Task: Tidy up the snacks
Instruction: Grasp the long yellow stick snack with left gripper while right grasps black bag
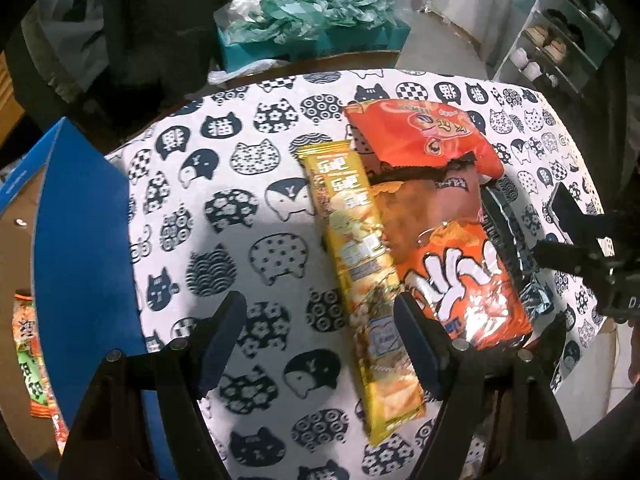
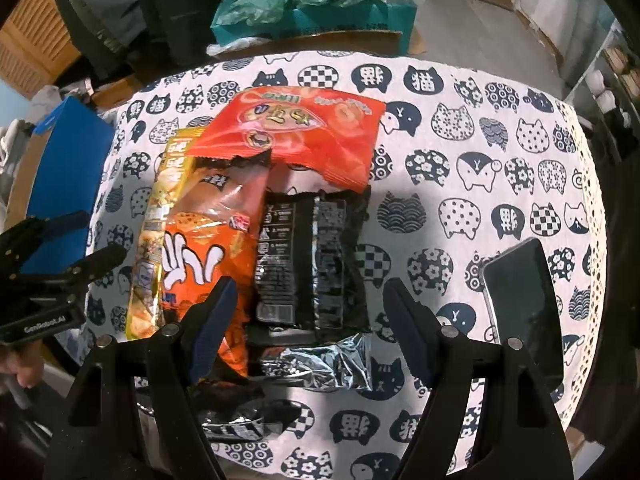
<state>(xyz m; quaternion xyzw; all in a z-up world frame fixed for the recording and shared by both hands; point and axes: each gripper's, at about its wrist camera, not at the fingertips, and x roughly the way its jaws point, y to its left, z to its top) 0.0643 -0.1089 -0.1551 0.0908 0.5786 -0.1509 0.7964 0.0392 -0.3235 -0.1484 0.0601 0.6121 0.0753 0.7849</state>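
Observation:
Several snack packs lie together on the cat-print tablecloth (image 1: 224, 216). A long yellow pack (image 1: 360, 280) lies beside an orange chip bag (image 1: 460, 272), with a red-orange bag (image 1: 420, 132) behind them and a black pack (image 2: 312, 256) to their right. My left gripper (image 1: 320, 344) is open and empty, hovering with its jaws astride the near end of the yellow pack. My right gripper (image 2: 308, 332) is open and empty above the near end of the black pack. The yellow pack (image 2: 160, 232), orange bag (image 2: 200, 256) and red-orange bag (image 2: 304, 136) also show in the right wrist view.
A blue cardboard box (image 1: 76, 232) stands open at the table's left edge, with a snack pack (image 1: 30, 360) inside. A dark phone (image 2: 524, 304) lies at the table's right. A teal box with crumpled green plastic (image 1: 312, 24) sits behind the table. Shelves (image 1: 560, 40) stand far right.

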